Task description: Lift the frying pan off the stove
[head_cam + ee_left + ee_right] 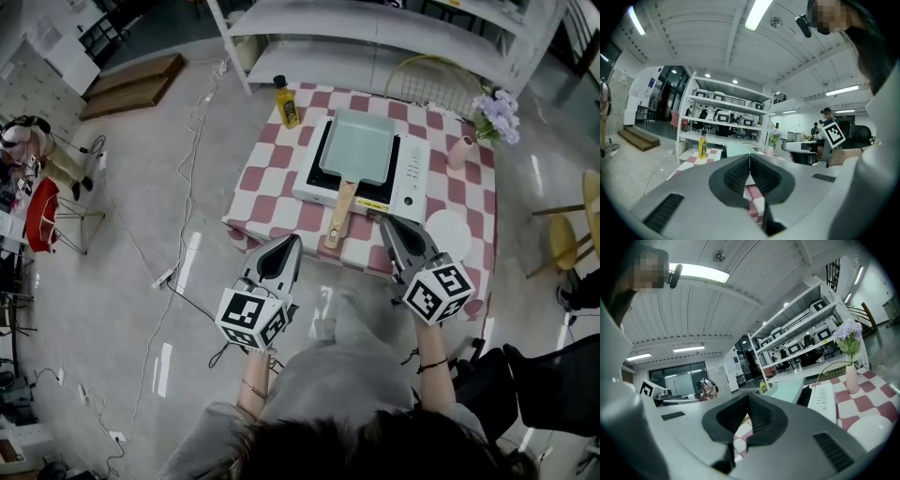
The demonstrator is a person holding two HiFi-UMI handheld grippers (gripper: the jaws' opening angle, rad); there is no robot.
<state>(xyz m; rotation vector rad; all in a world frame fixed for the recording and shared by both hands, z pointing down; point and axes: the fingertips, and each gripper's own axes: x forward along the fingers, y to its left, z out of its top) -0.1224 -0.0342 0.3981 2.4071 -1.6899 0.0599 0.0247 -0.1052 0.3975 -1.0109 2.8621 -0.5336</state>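
Observation:
A pale green square frying pan (360,148) with a wooden handle (340,214) sits on a white induction stove (410,176), its handle pointing toward me. My left gripper (292,241) hovers at the table's near edge, left of the handle, shut and empty. At the near edge right of the handle, my right gripper (388,223) is shut too, holding nothing. In the left gripper view the left gripper (749,161) points at the pan (738,149). The right gripper view shows the right gripper (748,401), with the pan (787,392) and stove (824,401) just beyond its closed jaws.
The red-and-white checked table (262,178) carries a yellow oil bottle (286,102) at the back left, a pink vase of lilac flowers (487,122) at the back right and a white plate (448,232) at the front right. White shelving (375,28) stands behind. Cables trail over the floor at left.

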